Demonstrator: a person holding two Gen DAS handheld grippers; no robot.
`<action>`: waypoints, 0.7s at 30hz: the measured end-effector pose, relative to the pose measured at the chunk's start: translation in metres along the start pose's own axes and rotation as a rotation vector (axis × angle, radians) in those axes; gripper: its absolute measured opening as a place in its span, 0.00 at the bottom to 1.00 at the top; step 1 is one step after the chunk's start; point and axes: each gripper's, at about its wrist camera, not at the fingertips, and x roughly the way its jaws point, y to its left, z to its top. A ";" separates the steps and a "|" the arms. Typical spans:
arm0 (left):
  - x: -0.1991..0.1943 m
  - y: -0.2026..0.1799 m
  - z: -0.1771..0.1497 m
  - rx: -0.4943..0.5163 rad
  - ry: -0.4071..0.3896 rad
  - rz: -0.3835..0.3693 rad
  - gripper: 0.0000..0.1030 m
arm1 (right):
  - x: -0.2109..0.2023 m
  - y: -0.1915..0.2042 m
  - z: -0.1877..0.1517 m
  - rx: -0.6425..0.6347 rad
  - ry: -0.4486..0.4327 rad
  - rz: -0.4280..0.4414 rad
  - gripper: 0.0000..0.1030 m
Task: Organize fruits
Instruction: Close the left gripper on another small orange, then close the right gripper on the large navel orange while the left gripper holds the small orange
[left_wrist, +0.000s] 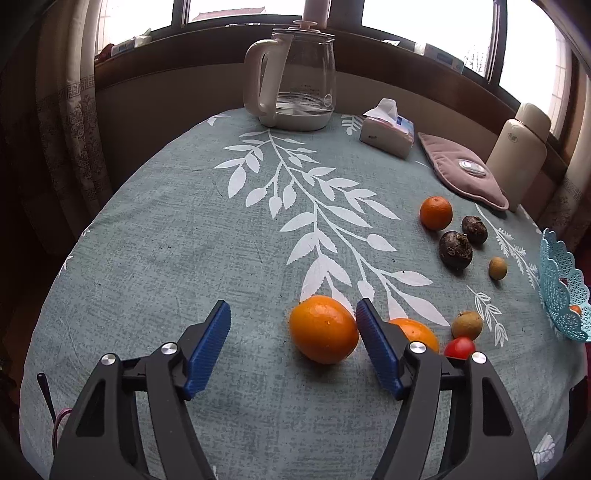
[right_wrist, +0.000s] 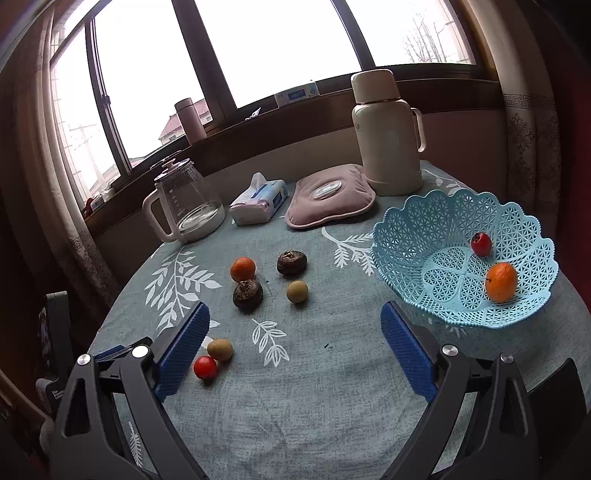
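Observation:
My left gripper (left_wrist: 293, 314) is open just above the table, with a large orange (left_wrist: 323, 329) lying between its fingers, close to the right one. A second orange (left_wrist: 417, 332) and a cherry tomato (left_wrist: 459, 347) sit behind that finger, next to a longan (left_wrist: 467, 324). Farther off lie a small orange (left_wrist: 436, 212), two dark water chestnuts (left_wrist: 455, 249) and another longan (left_wrist: 497, 268). My right gripper (right_wrist: 295, 325) is open and empty. The blue basket (right_wrist: 424, 229) at the right holds an orange (right_wrist: 501, 282) and a red fruit (right_wrist: 481, 243).
At the table's far side stand a glass kettle (right_wrist: 188, 203), a tissue pack (right_wrist: 258, 203), a pink hot-water pad (right_wrist: 328, 201) and a cream thermos (right_wrist: 388, 136). The table edge curves near the basket. A dark device (right_wrist: 55, 332) stands at the left.

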 end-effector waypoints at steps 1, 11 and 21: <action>0.001 0.000 0.000 -0.003 0.005 -0.014 0.64 | 0.003 0.004 -0.003 -0.012 0.011 0.006 0.92; 0.004 0.002 0.003 -0.054 0.038 -0.131 0.39 | 0.032 0.041 -0.028 -0.119 0.144 0.080 0.92; -0.037 0.005 0.030 -0.050 -0.073 -0.133 0.39 | 0.059 0.107 -0.048 -0.315 0.219 0.141 0.92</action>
